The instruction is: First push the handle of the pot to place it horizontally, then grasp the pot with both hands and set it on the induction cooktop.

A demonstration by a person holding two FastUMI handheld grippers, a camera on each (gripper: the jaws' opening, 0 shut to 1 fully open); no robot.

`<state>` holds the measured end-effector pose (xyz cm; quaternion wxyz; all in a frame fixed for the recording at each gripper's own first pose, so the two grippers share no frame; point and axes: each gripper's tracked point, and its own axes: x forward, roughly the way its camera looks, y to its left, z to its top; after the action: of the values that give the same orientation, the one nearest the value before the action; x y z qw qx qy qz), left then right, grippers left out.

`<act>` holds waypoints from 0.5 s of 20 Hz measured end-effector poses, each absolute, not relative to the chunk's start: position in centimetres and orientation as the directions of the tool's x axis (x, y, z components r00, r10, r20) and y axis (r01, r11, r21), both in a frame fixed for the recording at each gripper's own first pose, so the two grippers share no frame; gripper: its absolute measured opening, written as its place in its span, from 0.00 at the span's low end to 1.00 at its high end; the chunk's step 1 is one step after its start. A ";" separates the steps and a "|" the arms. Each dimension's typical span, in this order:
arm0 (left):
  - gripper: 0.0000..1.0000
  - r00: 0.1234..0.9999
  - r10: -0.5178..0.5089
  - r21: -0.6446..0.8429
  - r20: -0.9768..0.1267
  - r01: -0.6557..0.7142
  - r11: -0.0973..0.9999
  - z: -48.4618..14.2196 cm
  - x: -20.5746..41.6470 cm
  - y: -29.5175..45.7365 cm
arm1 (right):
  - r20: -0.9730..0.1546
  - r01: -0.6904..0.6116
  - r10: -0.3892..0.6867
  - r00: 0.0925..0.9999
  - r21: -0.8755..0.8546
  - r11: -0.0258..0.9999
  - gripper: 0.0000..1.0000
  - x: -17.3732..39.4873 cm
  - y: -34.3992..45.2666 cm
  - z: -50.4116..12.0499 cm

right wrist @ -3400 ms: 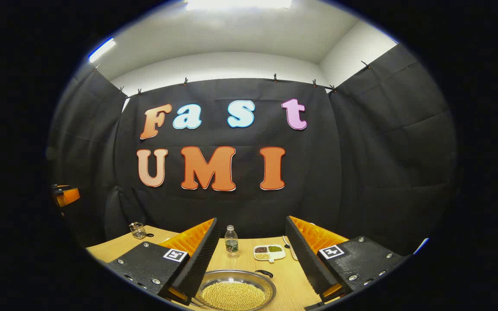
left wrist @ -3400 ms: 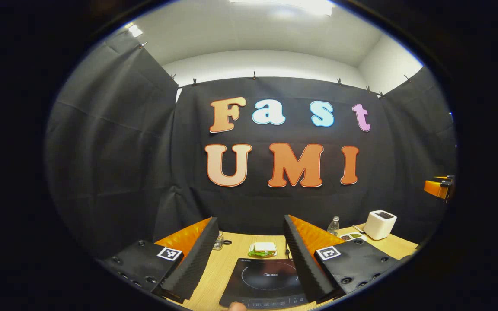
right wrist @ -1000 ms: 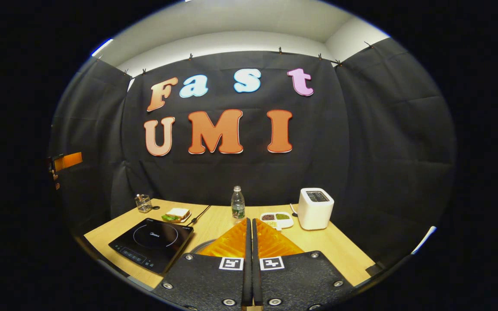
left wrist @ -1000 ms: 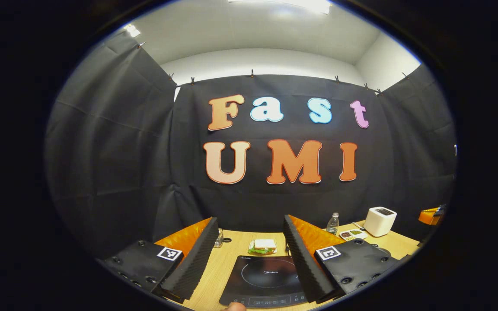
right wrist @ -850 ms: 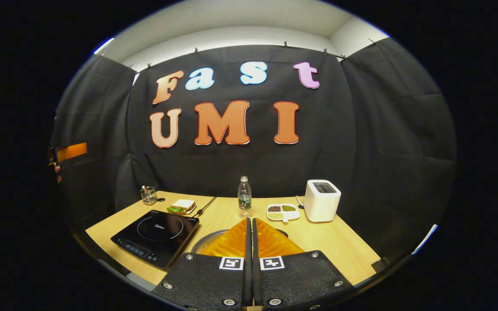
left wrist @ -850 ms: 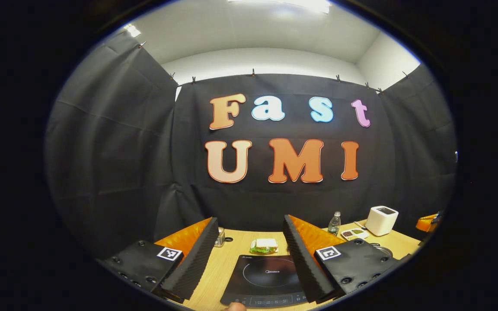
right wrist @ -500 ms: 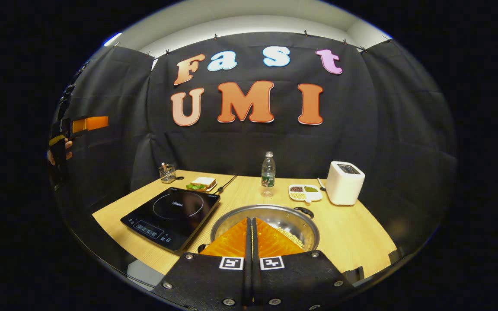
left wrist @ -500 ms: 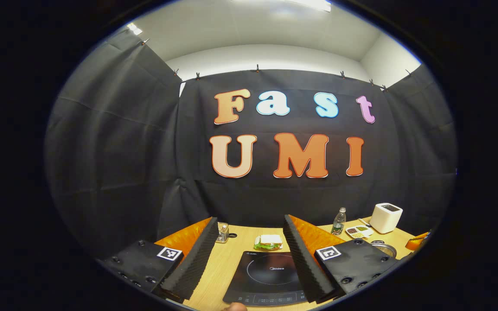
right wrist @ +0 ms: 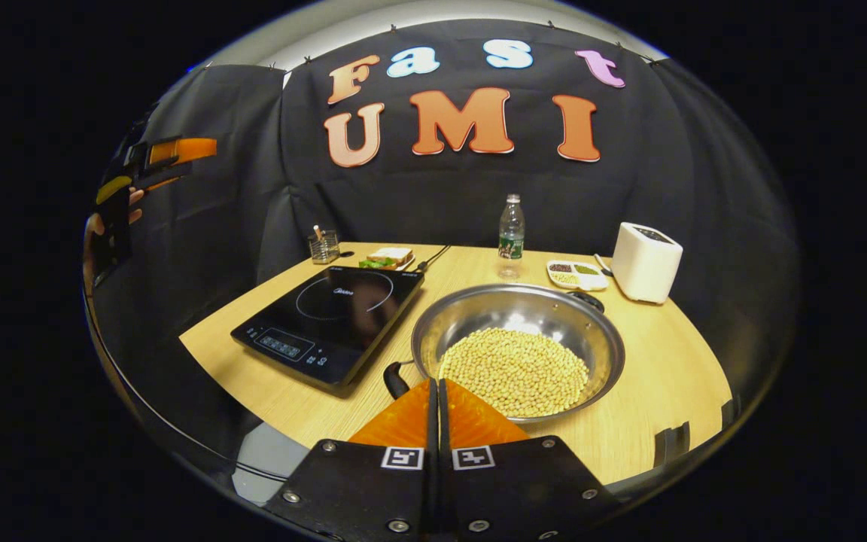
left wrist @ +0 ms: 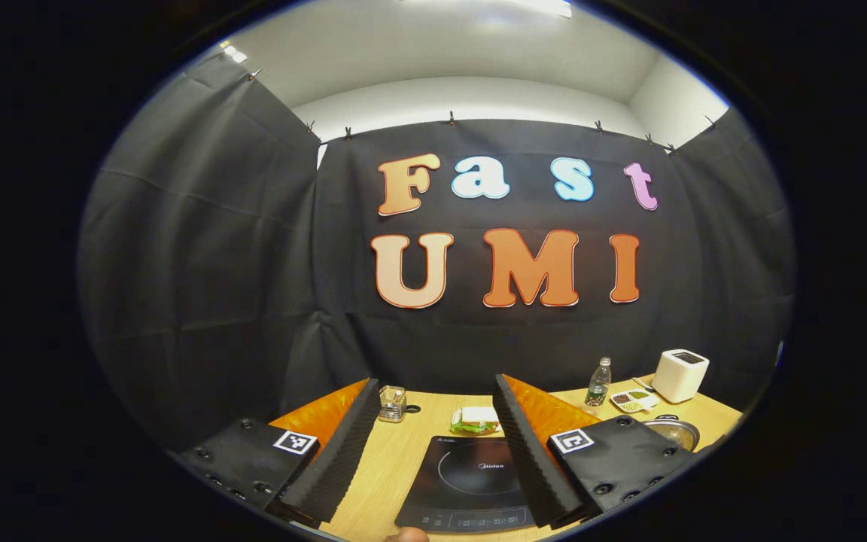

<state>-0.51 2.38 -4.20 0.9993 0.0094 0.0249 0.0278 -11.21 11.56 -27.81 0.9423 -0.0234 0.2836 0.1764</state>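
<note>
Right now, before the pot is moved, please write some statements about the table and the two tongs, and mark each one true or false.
1. The pot sits on the induction cooktop. False: it stands on the table beside the cooktop, to its right in the right gripper view.
2. The pot holds yellow beans. True.
3. The right tongs are wide open. False: their fingers are together, just before the pot's near rim.
4. The left tongs are open, with the cooktop between their fingers. True.
5. A water bottle lies on its side. False: it stands upright behind the pot.
6. A white toaster stands at the right of the table. True.
</note>
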 end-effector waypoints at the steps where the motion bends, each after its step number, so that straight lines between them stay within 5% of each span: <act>1: 0.97 0.997 0.058 0.021 -0.053 -0.057 0.998 -4.5 -0.5 2.6 | -0.555 -0.350 0.322 0.767 0.058 0.935 0.00 -11.3 11.8 -28.4; 10: 0.97 0.993 0.066 0.002 -0.098 -0.066 0.998 -6.6 0.0 3.3 | -0.640 -0.386 0.336 0.691 0.067 0.920 0.00 -12.8 13.7 -32.9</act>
<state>-0.05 3.26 -6.56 0.9982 -0.0006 0.0493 0.0329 -12.79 13.68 -32.94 0.9188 -0.0362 0.3404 0.1965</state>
